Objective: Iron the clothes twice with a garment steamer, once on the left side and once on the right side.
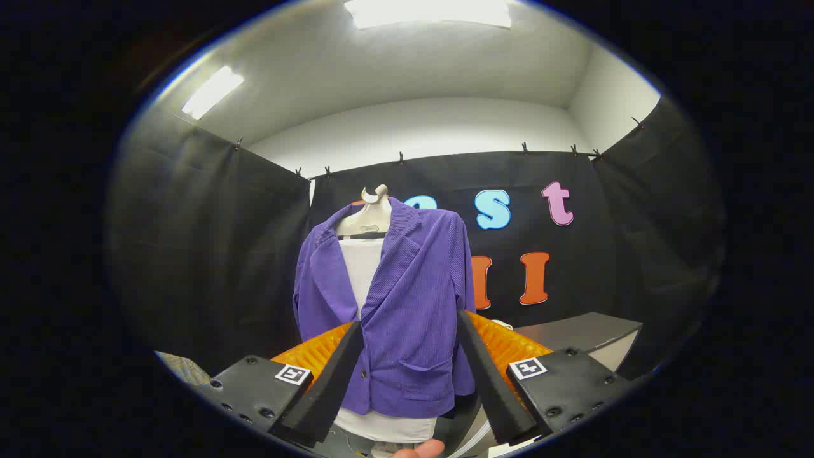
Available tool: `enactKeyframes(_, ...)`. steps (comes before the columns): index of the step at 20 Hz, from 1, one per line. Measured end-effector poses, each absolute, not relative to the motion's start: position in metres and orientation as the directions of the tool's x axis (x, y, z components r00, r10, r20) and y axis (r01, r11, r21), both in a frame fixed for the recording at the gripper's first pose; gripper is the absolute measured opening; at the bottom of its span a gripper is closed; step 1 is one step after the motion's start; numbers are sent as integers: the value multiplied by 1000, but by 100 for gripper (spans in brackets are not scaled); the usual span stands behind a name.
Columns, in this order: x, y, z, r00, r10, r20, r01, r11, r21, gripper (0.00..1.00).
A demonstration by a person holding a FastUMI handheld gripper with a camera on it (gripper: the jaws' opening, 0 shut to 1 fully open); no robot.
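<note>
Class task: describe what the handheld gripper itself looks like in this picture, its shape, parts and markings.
The gripper has two long wedge-shaped fingers that taper toward the tips. Each is fixed to a flat black plate with screws at its corners and a small square black-and-white marker. Ribbed orange parts sit behind the fingers.

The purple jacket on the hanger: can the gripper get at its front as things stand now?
Probably yes. The purple jacket hangs straight ahead of the open gripper, its front facing the fingers, with nothing seen between them. The fingers hold nothing.
</note>
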State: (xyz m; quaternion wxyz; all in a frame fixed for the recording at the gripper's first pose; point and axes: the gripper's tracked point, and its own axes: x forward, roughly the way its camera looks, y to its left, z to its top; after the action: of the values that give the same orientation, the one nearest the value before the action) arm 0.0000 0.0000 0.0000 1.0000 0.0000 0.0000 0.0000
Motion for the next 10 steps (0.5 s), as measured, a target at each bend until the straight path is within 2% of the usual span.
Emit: enactKeyframes(10,1,3,-1,1000,-3,-7,3,1000,-17,98)
